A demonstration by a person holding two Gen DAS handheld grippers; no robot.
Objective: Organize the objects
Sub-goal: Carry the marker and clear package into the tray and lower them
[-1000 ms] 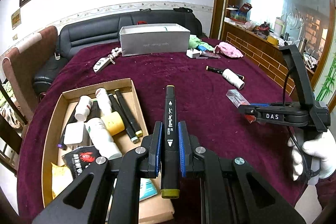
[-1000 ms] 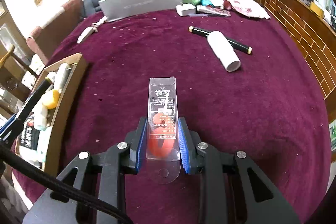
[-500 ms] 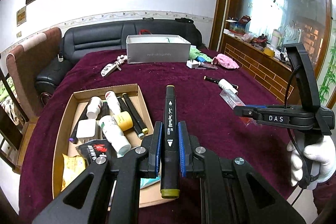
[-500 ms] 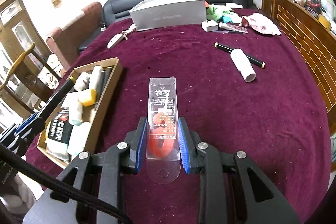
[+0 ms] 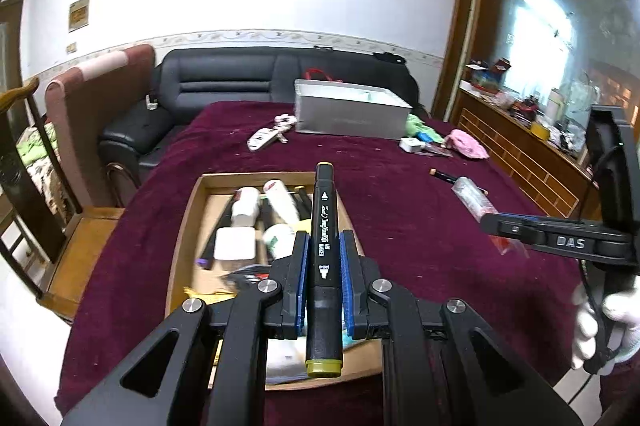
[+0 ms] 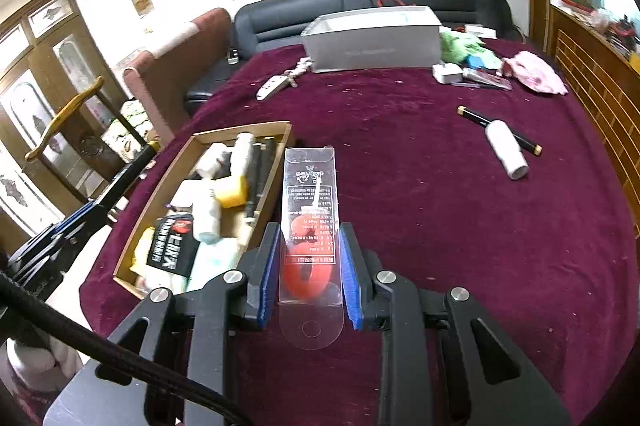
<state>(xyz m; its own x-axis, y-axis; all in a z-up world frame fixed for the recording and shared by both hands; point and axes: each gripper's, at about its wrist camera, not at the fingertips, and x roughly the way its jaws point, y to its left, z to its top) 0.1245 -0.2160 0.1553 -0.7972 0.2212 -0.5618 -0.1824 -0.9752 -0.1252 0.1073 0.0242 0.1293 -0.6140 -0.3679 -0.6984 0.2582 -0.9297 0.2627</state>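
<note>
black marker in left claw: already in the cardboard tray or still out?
Out. The black marker with olive cap is clamped between the left claw fingers, held above the open cardboard tray, not lying among its contents.

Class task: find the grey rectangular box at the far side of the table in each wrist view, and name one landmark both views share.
Left wrist: grey box upper centre, before the sofa.
Right wrist: grey box upper centre-right.
Shared landmark: cardboard tray.
</note>
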